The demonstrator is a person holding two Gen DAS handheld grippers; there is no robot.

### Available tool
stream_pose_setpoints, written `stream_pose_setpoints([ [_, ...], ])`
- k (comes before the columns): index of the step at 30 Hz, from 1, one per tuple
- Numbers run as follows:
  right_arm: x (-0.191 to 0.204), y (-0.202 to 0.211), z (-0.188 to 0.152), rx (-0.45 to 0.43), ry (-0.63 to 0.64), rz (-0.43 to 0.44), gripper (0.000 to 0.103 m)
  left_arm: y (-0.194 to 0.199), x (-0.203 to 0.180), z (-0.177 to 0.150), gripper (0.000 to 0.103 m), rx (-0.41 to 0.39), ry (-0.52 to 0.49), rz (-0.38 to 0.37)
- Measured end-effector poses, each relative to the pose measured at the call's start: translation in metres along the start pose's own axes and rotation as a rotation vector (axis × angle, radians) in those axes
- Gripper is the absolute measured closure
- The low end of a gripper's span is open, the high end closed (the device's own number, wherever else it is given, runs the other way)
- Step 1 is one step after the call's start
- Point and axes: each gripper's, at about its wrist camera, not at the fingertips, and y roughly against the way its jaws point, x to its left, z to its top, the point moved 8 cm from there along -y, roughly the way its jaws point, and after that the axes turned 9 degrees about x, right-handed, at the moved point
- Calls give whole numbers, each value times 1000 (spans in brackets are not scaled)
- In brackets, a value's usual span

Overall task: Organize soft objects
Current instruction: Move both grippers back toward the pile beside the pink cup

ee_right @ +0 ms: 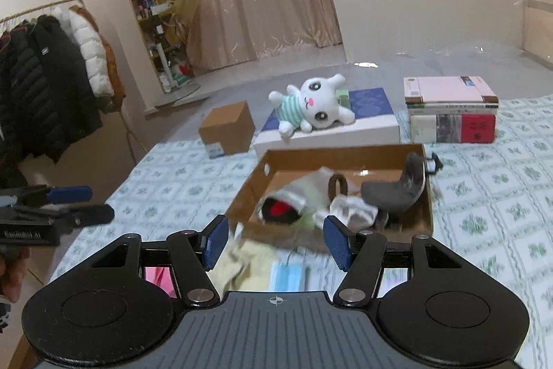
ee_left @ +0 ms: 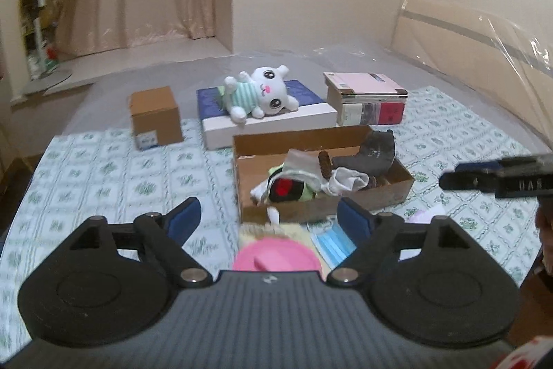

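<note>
My right gripper (ee_right: 276, 239) and left gripper (ee_left: 269, 218) both gaped empty. Yellow cloth (ee_right: 242, 261), mask (ee_right: 288, 275) lay just before cardboard tray (ee_right: 345, 153); pink item (ee_left: 276, 256) possibly cap. Pinch cloth mid-fold.

White plush bunny in a green-striped shirt (ee_left: 257, 93), lying on its side atop a flat blue-and-white box (ee_left: 311, 116), centre of frame, just above the middle. Open shallow brown cardboard box (ee_left: 325, 208) just below it, heaped with soft items: dark grey slipper (ee_left: 375, 154) propped against the right wall, crumpled white cloth (ee_left: 347, 180), black-and-red piece (ee_left: 285, 187) at lower left. Pale blue face mask (ee_left: 333, 242) and yellowish cloth (ee_right: 242, 261) flat on the bed, bottom centre.
</note>
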Motion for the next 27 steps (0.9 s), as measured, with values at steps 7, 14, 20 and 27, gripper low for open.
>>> stream_pose_setpoints([
  [7,8,22,-54,23,-35,0,42,31,-9,-47,15,2,90,37],
  [14,7,33,-90,58,-94,8,41,33,-21,-87,15,47,131,38],
  [20,5,38,-108,84,-102,-17,41,28,-28,-111,15,76,147,48],
  [27,7,43,-128,100,-100,-63,41,32,-35,-126,16,65,126,70],
])
